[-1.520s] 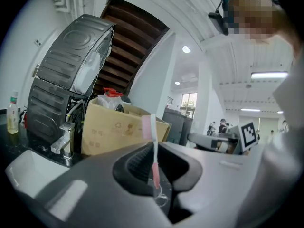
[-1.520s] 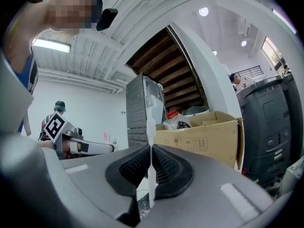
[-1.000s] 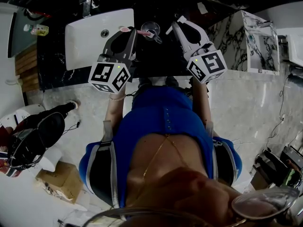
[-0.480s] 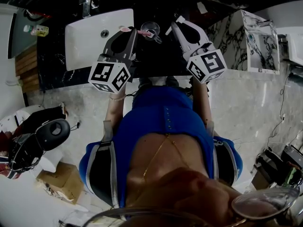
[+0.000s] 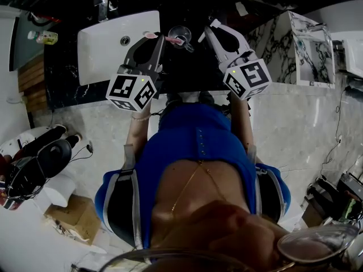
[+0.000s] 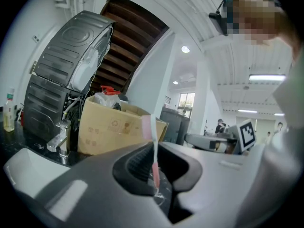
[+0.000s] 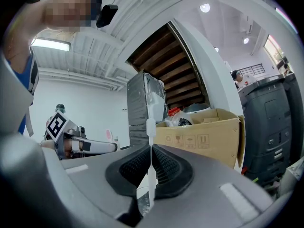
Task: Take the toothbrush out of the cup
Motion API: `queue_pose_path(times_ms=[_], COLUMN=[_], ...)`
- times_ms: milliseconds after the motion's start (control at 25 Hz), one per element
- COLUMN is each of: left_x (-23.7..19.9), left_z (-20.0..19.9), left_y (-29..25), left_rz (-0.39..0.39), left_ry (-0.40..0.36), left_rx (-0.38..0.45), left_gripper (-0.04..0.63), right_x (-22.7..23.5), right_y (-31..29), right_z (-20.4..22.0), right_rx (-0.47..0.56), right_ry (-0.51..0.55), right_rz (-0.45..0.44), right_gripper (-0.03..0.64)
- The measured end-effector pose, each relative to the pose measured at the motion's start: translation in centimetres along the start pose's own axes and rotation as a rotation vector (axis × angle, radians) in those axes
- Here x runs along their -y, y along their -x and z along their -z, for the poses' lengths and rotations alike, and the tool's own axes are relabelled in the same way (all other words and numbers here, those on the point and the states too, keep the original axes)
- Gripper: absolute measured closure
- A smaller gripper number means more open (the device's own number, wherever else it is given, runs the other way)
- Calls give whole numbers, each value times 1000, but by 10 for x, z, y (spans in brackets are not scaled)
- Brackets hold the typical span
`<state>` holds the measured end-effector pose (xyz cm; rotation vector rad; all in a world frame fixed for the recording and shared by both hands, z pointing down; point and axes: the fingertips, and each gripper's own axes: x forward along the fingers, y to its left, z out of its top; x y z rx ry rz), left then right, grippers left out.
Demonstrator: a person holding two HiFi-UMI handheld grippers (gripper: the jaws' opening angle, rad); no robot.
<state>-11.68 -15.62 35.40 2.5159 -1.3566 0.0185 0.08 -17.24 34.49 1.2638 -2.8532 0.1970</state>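
Observation:
A clear cup (image 5: 181,35) stands on the black counter between my two grippers, with a pink and white brush piece (image 5: 173,39) at its left rim. In the left gripper view a pink toothbrush (image 6: 154,160) stands upright, head up, and the left gripper (image 6: 154,167) is shut on it. Its pink head (image 5: 150,35) shows at the left gripper (image 5: 152,38) from above. My right gripper (image 7: 151,167) is shut on a thin white stick (image 7: 150,127), possibly a second brush. The right gripper (image 5: 211,29) hangs just right of the cup.
A white sink (image 5: 108,44) with a faucet (image 6: 59,139) lies left of the cup on the black counter (image 5: 187,67). A cardboard box (image 6: 114,127) stands behind. A bottle (image 5: 42,35) sits far left. A marble unit (image 5: 300,44) is on the right.
Both grippers and the cup have stayed where they were. Only a person's dark shoes on the floor at the lower left have shifted about.

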Motion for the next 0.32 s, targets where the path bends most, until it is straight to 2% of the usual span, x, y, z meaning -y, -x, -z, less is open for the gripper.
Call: queue_pose_path(times_ms=[320], left_x=[-1], left_z=[0], left_y=[-2], left_rz=[4], left_ry=[9], left_rx=[1], left_gripper=[574], right_x=[2], right_y=[0], right_z=[0], right_rx=[-5], right_ry=[4], right_rz=[3], right_gripper=[604])
